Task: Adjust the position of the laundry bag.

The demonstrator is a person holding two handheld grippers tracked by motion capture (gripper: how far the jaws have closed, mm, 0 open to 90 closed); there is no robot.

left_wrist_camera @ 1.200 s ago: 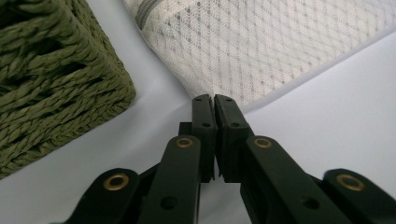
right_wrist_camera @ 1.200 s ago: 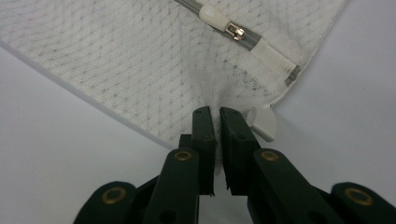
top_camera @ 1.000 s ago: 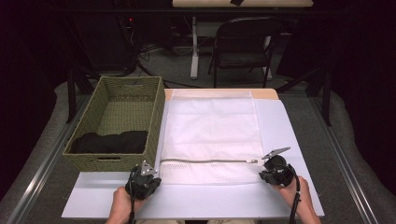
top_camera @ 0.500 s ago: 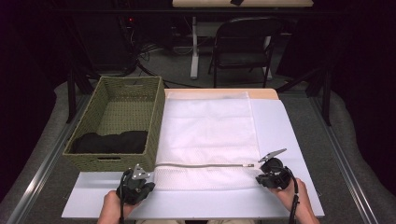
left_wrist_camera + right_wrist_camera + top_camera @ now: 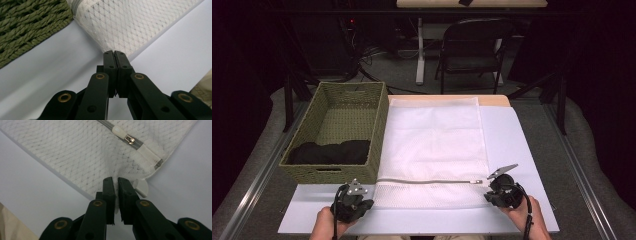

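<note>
At the worktop's near edge, the left tongs [image 5: 114, 53] are closed on the near left corner of a mesh bag [image 5: 432, 150]; the right tongs [image 5: 115, 180] pinch its near right corner. The bag lies flat mid-worktop, beside a basket [image 5: 337, 172]. It looks light, limp and snaggable; the corners seem the best hold.

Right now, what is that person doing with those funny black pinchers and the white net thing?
A person holds a pincher tool in each hand. The left gripper is pinched shut on one near corner of the white mesh bag, and the right gripper is pinched on the other near corner, by the zipper. The bag lies flat on the table beside a green basket with dark cloth inside.
</note>
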